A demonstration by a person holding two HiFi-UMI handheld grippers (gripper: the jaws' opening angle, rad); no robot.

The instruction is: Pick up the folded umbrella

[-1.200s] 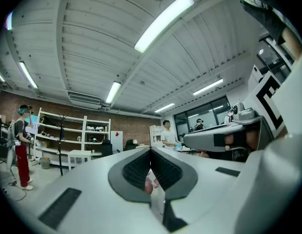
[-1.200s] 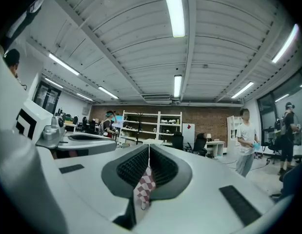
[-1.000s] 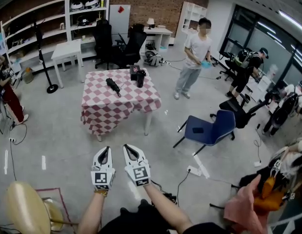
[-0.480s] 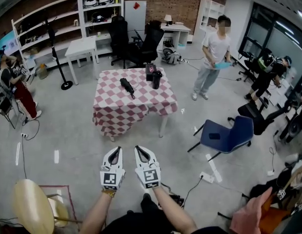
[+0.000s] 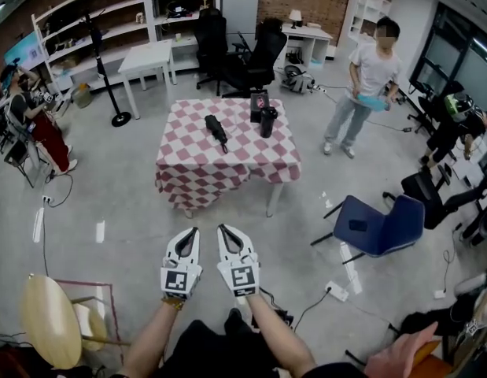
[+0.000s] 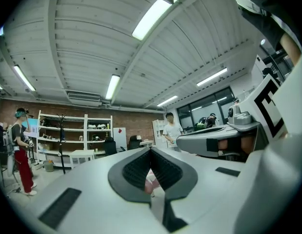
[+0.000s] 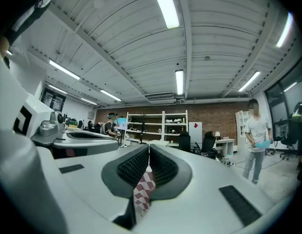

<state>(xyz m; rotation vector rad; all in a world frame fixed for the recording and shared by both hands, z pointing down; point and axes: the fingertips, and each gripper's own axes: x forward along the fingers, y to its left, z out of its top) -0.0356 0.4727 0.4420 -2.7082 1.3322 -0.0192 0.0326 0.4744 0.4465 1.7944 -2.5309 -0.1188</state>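
The folded black umbrella (image 5: pixel 217 130) lies on a table under a red-and-white checked cloth (image 5: pixel 227 164), some way ahead of me in the head view. Beside it stand a black bottle (image 5: pixel 267 121) and a dark box (image 5: pixel 259 105). My left gripper (image 5: pixel 193 231) and right gripper (image 5: pixel 223 229) are held side by side low in that view, pointing level toward the table and well short of it. Both are shut with nothing in them. In the left gripper view the left gripper (image 6: pixel 151 152) shows its jaws meeting. The right gripper (image 7: pixel 149 151) frames a strip of the checked cloth far off.
A blue chair (image 5: pixel 377 223) stands right of the table. A person (image 5: pixel 367 77) stands beyond it, another (image 5: pixel 38 124) at far left. A white table (image 5: pixel 149 57), black office chairs (image 5: pixel 259 53) and shelves sit behind. A power strip (image 5: pixel 336 290) with cables lies on the floor, a wooden stool (image 5: pixel 46 321) lower left.
I have moved toward the checked table, which now sits nearer and lower in the head view. Both grippers advanced with me and stayed shut.
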